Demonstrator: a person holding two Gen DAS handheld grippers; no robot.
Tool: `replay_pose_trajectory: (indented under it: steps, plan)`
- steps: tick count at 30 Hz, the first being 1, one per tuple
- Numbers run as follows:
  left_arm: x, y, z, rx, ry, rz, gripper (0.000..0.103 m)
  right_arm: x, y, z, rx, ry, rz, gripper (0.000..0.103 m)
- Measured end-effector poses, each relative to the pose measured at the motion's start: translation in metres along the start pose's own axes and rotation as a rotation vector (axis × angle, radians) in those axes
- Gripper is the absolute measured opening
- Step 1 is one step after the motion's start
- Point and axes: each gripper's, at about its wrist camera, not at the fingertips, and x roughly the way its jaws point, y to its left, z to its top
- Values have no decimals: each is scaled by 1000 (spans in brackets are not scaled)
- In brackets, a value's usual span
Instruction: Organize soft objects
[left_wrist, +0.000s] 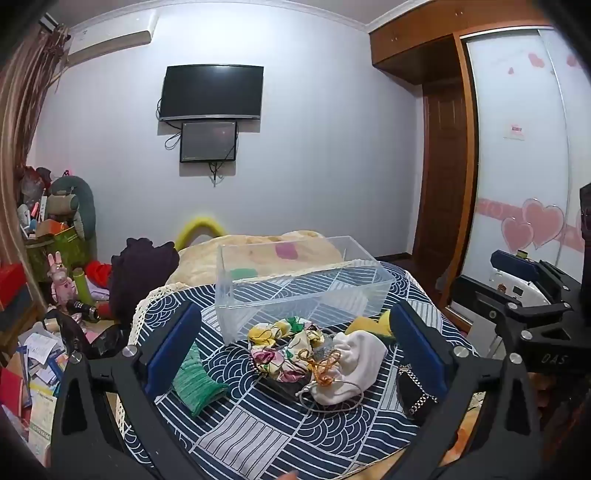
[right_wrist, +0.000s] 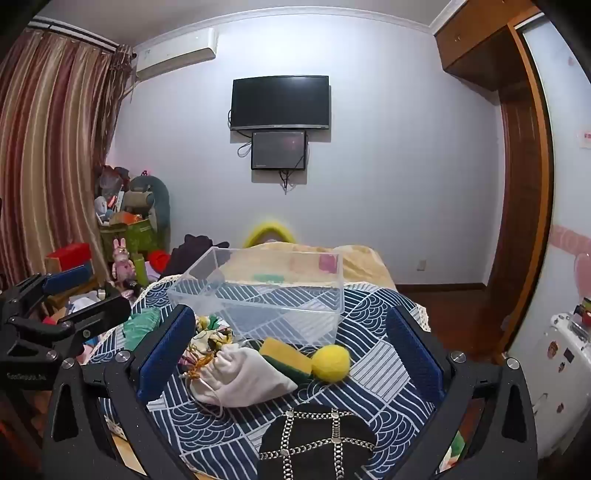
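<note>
A clear plastic box stands empty on the blue patterned cloth. In front of it lie a floral cloth, a white drawstring pouch, a green knitted piece, a yellow-green sponge, a yellow ball and a black chain-trimmed item. My left gripper is open and empty above the pile. My right gripper is open and empty over the pouch and sponge.
A beige blanket lies behind the box. Clutter, a pink bunny toy and papers fill the floor at left. A wardrobe and a door stand at right. Two screens hang on the wall.
</note>
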Motion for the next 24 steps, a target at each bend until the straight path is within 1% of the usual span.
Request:
replay_pose_trajectory:
  steps: [5, 8, 12, 13, 14, 15, 24]
  plan:
    - [1, 2, 1, 8, -7, 29, 103, -2, 0, 2, 2, -6, 3, 103]
    - [8, -6, 5, 1, -6, 32, 103, -2, 1, 3, 2, -6, 5, 103]
    - [1, -6, 5, -6, -23, 32, 103, 2, 3, 9, 3, -3, 5, 103]
    - [-6, -6, 5, 14, -34, 11, 103, 4, 3, 10, 3, -1, 6, 103]
    - [-6, -6, 6, 11, -36, 12, 103, 5, 4, 10, 4, -2, 6, 103]
    - [-6, -6, 6, 12, -36, 11, 103, -2, 2, 6, 4, -14, 5, 103]
    - [-11, -6, 9, 5, -44, 6, 103, -9, 2, 6, 9, -19, 5, 103]
